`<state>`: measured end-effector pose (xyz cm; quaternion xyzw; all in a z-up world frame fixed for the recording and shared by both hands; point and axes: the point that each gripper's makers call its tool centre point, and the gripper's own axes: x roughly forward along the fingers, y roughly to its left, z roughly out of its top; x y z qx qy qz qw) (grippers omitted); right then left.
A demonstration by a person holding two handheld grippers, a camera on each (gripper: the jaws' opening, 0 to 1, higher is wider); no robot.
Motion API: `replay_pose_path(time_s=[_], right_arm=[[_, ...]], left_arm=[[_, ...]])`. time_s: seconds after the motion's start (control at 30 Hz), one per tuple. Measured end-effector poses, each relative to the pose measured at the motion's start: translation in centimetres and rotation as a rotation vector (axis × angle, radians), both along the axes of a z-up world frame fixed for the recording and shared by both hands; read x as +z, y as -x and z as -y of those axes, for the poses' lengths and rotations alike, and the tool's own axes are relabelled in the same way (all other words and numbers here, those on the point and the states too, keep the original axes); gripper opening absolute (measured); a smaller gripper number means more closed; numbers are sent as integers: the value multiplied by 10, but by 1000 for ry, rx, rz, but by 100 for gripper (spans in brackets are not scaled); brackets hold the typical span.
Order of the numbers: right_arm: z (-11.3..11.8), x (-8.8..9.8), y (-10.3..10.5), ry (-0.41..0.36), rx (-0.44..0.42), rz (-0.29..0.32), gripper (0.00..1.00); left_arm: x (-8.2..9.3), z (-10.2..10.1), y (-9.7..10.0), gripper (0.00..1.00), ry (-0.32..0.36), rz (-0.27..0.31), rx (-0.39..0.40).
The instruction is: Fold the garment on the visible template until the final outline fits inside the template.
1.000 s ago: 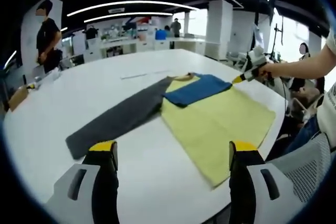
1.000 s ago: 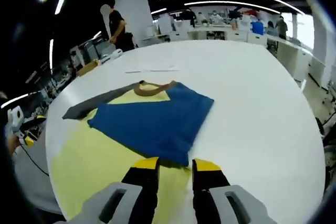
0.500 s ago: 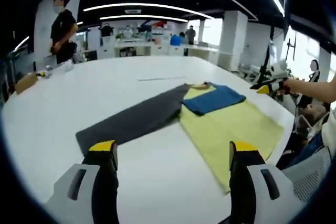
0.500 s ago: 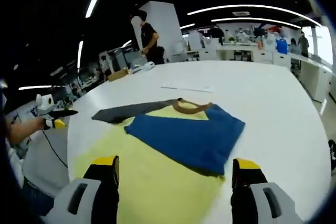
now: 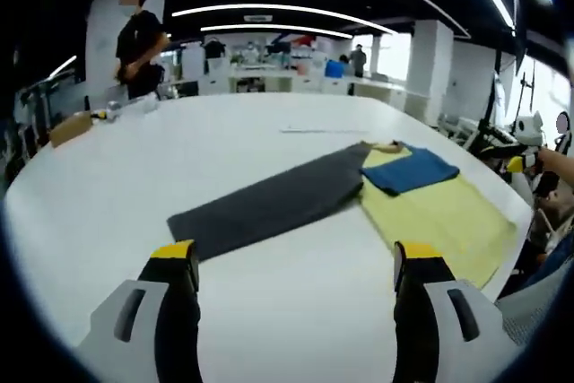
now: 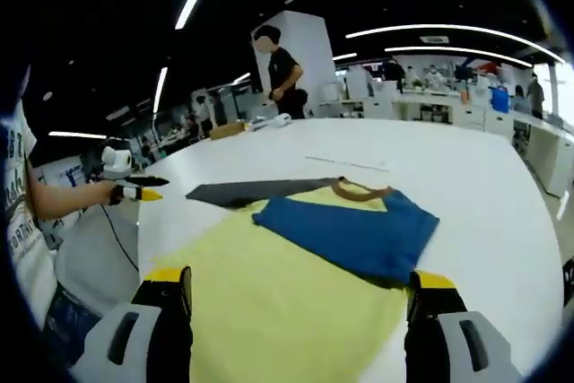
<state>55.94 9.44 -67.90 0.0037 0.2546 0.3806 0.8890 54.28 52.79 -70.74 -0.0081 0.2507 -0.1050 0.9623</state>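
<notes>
A colour-block shirt lies flat on the white round table (image 5: 179, 141). Its yellow body (image 5: 439, 217) has a brown collar (image 5: 387, 145). The blue sleeve (image 5: 411, 169) is folded over the body, and the grey sleeve (image 5: 269, 204) stretches out to the left. My left gripper (image 5: 293, 257) is open, hovering short of the grey sleeve. My right gripper (image 6: 298, 282) is open over the near part of the yellow body (image 6: 269, 293), short of the blue sleeve (image 6: 350, 230). The grey sleeve (image 6: 242, 192) and collar (image 6: 363, 190) lie beyond. A hand holds the left gripper (image 6: 134, 190) off the table edge.
A person in black (image 5: 134, 38) stands at the far side of the table, near a cardboard box (image 5: 72, 127). A thin pale strip (image 6: 345, 163) lies beyond the collar. A grey chair (image 6: 99, 248) sits by the table edge. Benches line the back of the room.
My right gripper went from nearly shut at the blue sleeve's edge to open, and pulled back from it. The left gripper view has swung left and away; the shirt lies as before.
</notes>
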Motion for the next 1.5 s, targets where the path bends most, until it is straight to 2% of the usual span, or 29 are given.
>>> replay_pose_path(time_s=[0.2, 0.3, 0.4, 0.57, 0.67, 0.77, 0.83, 0.93, 1.07, 1.1, 1.23, 1.37, 1.5], right_arm=[[5, 4, 11, -6, -14, 0, 99], [7, 3, 16, -5, -19, -2, 99], [7, 2, 21, 24, -1, 13, 99], [11, 6, 19, 35, -13, 40, 99], [13, 8, 19, 21, -25, 48, 99], [15, 8, 18, 23, -31, 43, 99], [17, 7, 17, 25, -42, 43, 99], [20, 7, 14, 31, -53, 51, 99], [21, 7, 14, 34, -64, 51, 99], [20, 6, 16, 37, -63, 47, 99], [21, 3, 18, 52, -62, 40, 99], [22, 3, 21, 57, -71, 36, 99], [23, 2, 23, 65, -73, 32, 99]], left_arm=[[-2, -10, -8, 84, 7, 3, 58], [-8, -13, -11, 82, -22, -17, 73], [-8, -18, -18, 79, -11, 6, 103], [-11, -34, -29, 74, -16, -3, 165], [-14, -44, -33, 70, 9, -7, 221], [-19, -59, -35, 62, 27, -26, 301], [-21, -62, -38, 56, 23, -28, 305], [-32, -72, -38, 49, -11, -74, 336], [-40, -81, -40, 42, 20, -79, 387], [-45, -83, -39, 39, 31, -101, 402], [-55, -88, -37, 34, 7, -126, 416], [-62, -88, -35, 27, 33, -136, 434], [-64, -90, -34, 22, -15, -133, 426]])
